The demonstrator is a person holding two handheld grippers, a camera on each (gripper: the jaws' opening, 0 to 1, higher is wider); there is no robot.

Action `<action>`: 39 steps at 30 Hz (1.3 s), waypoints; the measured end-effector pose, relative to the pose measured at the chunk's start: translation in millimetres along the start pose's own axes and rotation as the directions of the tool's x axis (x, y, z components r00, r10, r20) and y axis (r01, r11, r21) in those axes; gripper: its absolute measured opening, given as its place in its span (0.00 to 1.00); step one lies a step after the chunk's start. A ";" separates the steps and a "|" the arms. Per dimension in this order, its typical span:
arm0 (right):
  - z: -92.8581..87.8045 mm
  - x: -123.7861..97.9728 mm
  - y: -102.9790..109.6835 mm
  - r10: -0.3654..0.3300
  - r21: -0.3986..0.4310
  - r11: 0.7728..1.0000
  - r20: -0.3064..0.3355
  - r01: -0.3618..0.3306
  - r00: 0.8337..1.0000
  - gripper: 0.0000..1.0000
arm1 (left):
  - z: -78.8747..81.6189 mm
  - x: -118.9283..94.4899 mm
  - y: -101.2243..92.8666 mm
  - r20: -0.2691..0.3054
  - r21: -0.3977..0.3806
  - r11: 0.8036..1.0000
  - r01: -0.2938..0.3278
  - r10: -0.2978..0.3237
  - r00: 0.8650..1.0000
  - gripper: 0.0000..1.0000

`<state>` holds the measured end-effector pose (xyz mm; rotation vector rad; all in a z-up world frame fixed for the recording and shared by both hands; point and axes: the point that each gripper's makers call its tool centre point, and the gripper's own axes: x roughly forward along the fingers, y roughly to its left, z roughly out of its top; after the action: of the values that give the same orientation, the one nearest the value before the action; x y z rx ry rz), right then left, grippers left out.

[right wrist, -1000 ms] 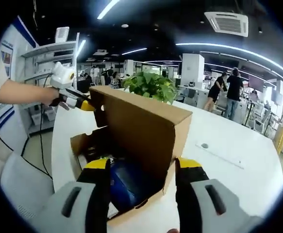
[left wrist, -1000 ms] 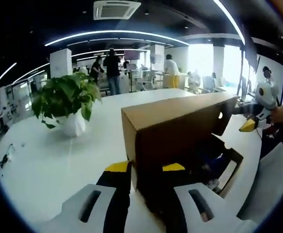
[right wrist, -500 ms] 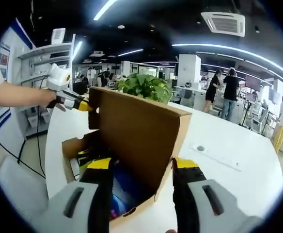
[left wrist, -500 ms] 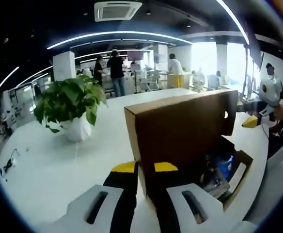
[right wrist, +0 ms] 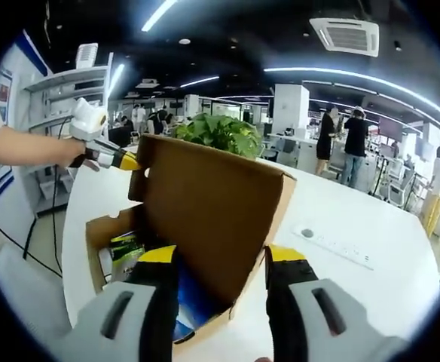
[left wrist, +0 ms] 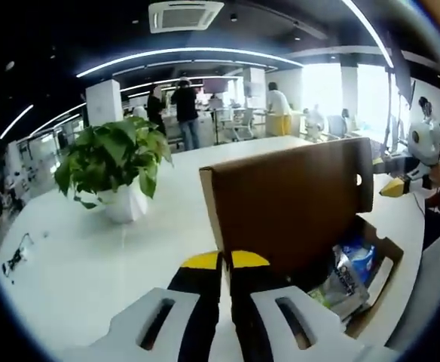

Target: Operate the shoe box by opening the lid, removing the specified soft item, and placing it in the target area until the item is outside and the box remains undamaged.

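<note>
We have the left gripper (left wrist: 226,260) clamped on the raised lid (left wrist: 288,204), right gripper (right wrist: 220,256) jaws apart over the box (right wrist: 111,226); overbending risks tearing the hinge

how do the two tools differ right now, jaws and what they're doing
The left tool has its yellow-tipped jaws nearly together, pinching the raised lid of the shoe box. The right tool has its jaws wide apart, straddling the lid's other end without gripping. Both have yellow tips and grey bodies.
</note>
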<state>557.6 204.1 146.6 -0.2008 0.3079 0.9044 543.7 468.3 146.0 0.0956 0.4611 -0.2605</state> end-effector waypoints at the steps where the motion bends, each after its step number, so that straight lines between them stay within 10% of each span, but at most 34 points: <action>1: 0.6 1.3 -1.4 -0.006 0.017 1.000 0.005 0.006 1.000 0.42 | 0.2 1.4 0.8 -0.001 0.002 1.000 -0.002 0.002 1.000 0.00; 39: -69.1 11.9 -25.1 -0.162 0.101 0.979 -0.164 0.179 0.973 0.01 | 3.3 38.1 18.4 -0.028 0.004 1.000 0.017 -0.017 0.999 0.00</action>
<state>572.2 177.0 78.7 -0.1884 0.4785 0.6996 583.0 476.9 132.3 0.0995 0.4894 -0.2772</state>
